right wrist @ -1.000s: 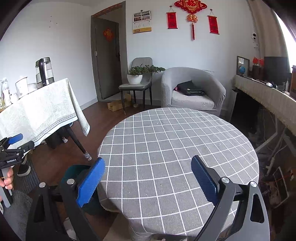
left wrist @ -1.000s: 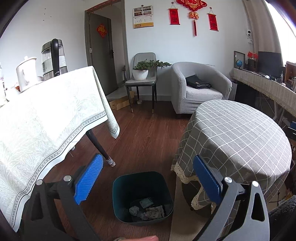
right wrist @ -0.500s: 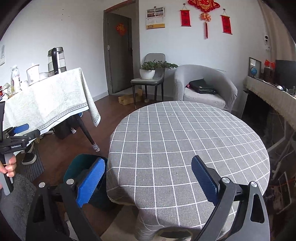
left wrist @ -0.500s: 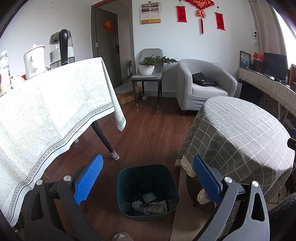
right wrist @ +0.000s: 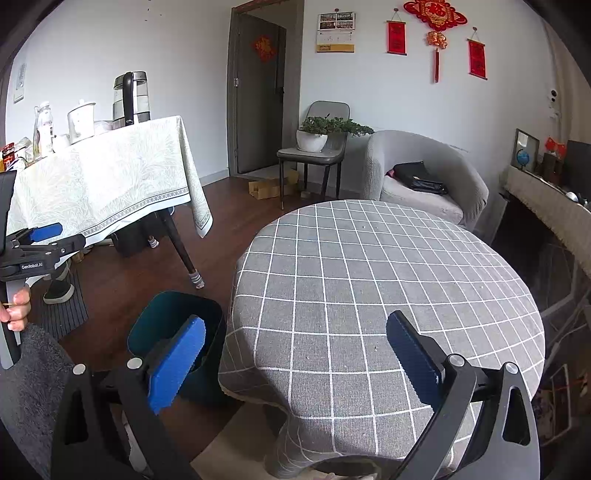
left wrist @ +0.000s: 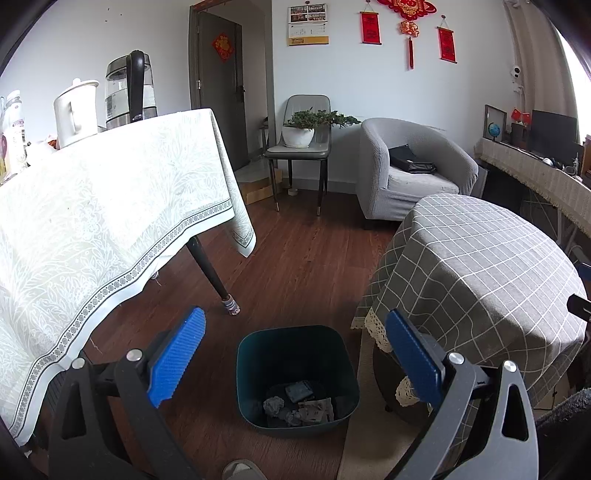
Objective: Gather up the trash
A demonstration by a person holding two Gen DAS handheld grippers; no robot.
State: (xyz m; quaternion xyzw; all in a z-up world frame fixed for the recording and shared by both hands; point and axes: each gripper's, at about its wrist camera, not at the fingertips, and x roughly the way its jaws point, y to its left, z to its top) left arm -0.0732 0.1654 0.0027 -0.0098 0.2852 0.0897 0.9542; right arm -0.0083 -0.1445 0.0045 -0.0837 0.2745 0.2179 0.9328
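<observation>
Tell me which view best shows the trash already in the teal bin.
The left wrist view: it looks down into the teal bin, so the crumpled trash on its bottom is plain. The right wrist view catches only the bin's upper rim and inner wall, partly behind a tong finger; its contents are hidden.

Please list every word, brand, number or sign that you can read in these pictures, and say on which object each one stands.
"GenRobot.AI": white print on the black body of the left gripper, seen in the right wrist view.
Wall calendar: print too small to read.
Red hanging scrolls and red knot ornament: characters too blurred to read.
Red paper on the door: one character, not legible.
Bottle on the table: label blurred.
</observation>
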